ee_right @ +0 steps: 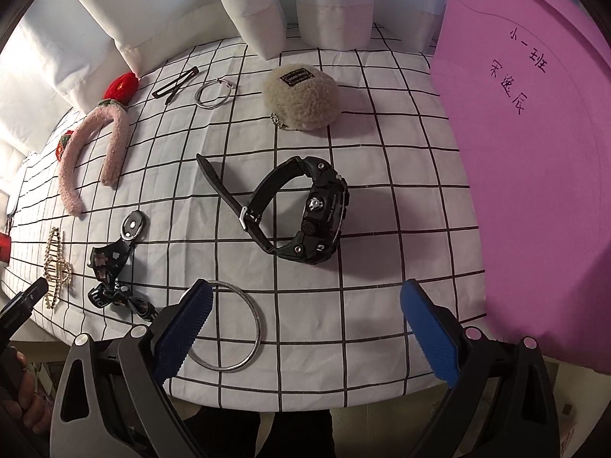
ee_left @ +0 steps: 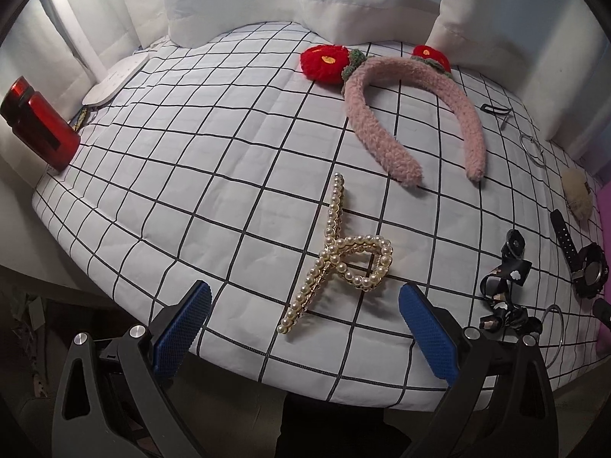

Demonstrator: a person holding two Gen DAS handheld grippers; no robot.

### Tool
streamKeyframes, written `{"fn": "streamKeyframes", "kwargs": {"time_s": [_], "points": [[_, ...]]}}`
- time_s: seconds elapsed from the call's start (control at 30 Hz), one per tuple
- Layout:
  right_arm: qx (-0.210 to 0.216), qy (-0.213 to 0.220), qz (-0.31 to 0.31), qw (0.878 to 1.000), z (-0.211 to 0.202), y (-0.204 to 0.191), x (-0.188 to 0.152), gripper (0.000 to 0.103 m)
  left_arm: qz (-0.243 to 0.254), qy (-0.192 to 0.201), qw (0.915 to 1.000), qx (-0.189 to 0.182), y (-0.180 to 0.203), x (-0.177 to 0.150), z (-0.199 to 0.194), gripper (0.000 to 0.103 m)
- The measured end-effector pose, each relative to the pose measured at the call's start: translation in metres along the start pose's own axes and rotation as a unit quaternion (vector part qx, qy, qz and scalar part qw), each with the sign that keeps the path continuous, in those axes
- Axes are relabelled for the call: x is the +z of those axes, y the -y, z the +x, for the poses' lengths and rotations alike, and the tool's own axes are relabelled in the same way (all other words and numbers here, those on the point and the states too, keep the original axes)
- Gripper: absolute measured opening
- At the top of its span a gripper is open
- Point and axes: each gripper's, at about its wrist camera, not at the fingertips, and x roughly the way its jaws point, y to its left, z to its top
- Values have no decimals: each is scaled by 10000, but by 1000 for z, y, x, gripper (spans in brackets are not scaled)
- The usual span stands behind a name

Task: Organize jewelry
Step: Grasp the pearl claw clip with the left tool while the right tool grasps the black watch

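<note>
Left wrist view: left gripper [ee_left: 303, 301] spread wide, empty, over pearl hair claw [ee_left: 338, 257] lying on checked cloth [ee_left: 183, 160], fuzzy pink headband [ee_left: 412, 122] beyond. Right wrist view: right gripper [ee_right: 305, 297] likewise wide apart, empty; black watch [ee_right: 305, 213] ahead, silver bangle [ee_right: 233, 326] touching left finger.
</note>
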Motion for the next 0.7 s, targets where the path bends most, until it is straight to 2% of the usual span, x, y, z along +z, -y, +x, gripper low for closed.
{"fn": "streamKeyframes", "kwargs": {"time_s": [0.23, 0.6, 0.7], "points": [[238, -84, 51, 9997, 23, 7, 18, 94, 174, 24, 9997, -150, 6, 4, 24, 97], [-163, -218, -193, 9994, 56, -4, 32, 94, 303, 15, 9994, -191, 13, 11, 43, 97], [-233, -124, -306, 9992, 57, -6, 33, 94, 279, 38, 9993, -238, 13, 14, 44, 98]]}}
